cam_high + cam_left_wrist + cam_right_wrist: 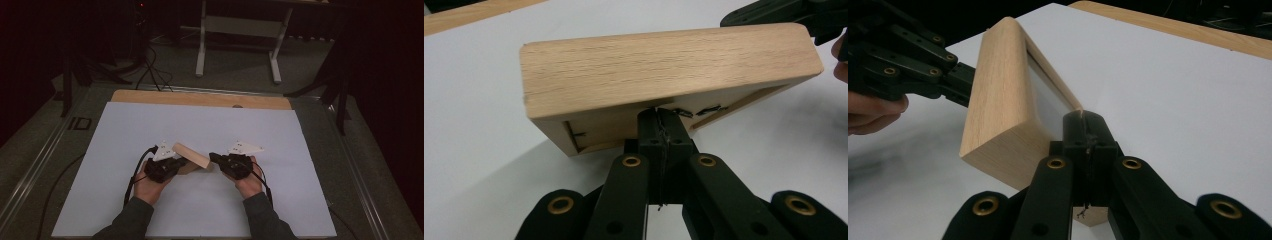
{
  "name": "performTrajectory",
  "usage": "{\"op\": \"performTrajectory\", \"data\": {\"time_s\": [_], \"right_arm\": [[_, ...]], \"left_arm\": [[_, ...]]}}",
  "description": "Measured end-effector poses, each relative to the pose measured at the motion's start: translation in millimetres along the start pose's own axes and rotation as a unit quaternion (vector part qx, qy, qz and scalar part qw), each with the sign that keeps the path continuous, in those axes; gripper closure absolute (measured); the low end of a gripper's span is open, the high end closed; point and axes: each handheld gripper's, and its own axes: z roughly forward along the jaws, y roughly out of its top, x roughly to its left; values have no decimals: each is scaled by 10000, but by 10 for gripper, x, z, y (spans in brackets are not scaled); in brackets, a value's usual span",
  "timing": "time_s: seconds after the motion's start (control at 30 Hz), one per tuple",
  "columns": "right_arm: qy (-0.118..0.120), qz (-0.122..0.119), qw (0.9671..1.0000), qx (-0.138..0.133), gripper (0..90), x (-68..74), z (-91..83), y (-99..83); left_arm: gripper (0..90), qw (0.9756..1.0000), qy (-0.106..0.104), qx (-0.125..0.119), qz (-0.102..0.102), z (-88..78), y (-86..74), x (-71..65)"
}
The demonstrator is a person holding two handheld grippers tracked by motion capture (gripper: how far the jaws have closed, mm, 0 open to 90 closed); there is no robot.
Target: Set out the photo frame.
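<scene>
Tongs are meeting over a white tabletop (pixel 150 200): left tongs (pixel 186 161) and right tongs (pixel 214 158), jaws closed, are pinching opposite edges of a wooden picture frame (pixel 192 155), its long axis running ten to four o'clock between them, lifted.

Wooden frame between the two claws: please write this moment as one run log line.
object: light wooden rectangular frame, tilted above white sheet | left claw: shut on frame edge | right claw: shut on opposite edge
</scene>
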Motion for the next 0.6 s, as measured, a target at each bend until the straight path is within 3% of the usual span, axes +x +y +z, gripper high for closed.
{"op": "performTrajectory", "data": {"time_s": [0.6], "right_arm": [[136,-235,9994,225,896,140,39,-65]], "left_arm": [[899,9999,-145,40,59,32,1,-87]]}}
